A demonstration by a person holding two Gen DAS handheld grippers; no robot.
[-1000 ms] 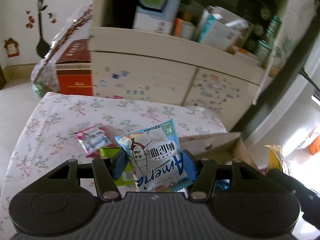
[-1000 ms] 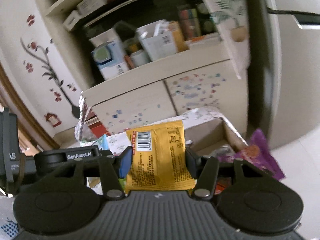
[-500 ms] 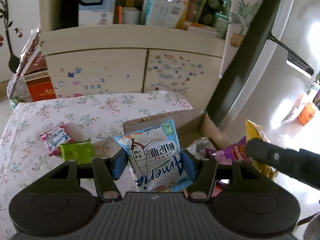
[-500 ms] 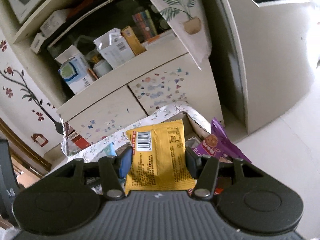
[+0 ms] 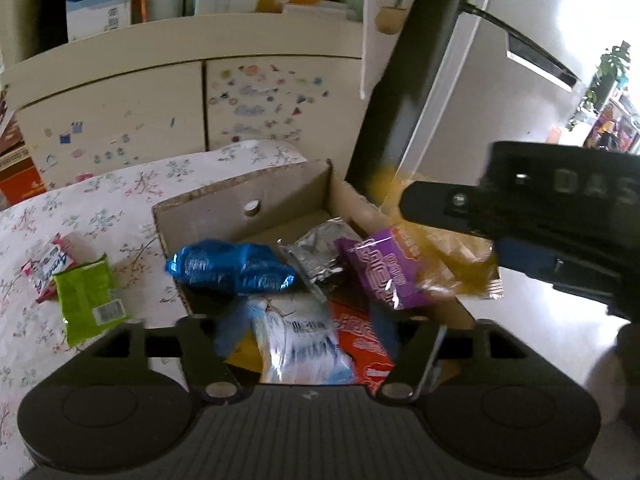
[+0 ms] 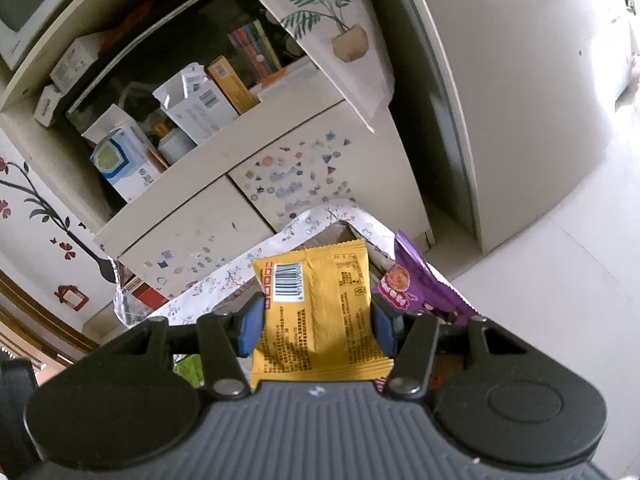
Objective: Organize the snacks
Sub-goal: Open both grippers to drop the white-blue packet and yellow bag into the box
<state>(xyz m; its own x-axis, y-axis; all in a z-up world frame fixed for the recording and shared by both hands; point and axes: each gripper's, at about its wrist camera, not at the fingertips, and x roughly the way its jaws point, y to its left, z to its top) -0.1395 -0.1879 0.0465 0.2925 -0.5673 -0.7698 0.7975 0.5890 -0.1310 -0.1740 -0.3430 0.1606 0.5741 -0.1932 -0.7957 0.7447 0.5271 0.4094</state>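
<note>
A cardboard box [image 5: 248, 196] stands on the floral-cloth table [image 5: 120, 192] and holds several snack packets: blue [image 5: 232, 268], silver [image 5: 316, 252], purple [image 5: 380, 272] and red [image 5: 360, 340]. My left gripper [image 5: 306, 336] is over the box, jaws spread; the white-and-blue packet [image 5: 300, 348] blurs between and below them, apparently loose. My right gripper [image 6: 318, 320] is shut on a yellow packet [image 6: 316, 304], and shows from the side in the left wrist view [image 5: 500, 240], at the box's right rim. A green packet [image 5: 88, 296] and a pink-white packet [image 5: 48, 264] lie on the cloth left of the box.
A cream cupboard [image 5: 192, 100] with stickers and a cluttered shelf stands behind the table. A fridge [image 6: 520, 100] stands to the right over pale floor. A red carton [image 6: 140, 292] sits at the far left by the wall.
My left gripper moved right over the box and opened; the white-and-blue packet has slipped down from its jaws. My right gripper, still holding the yellow packet, came closer to the box's right side.
</note>
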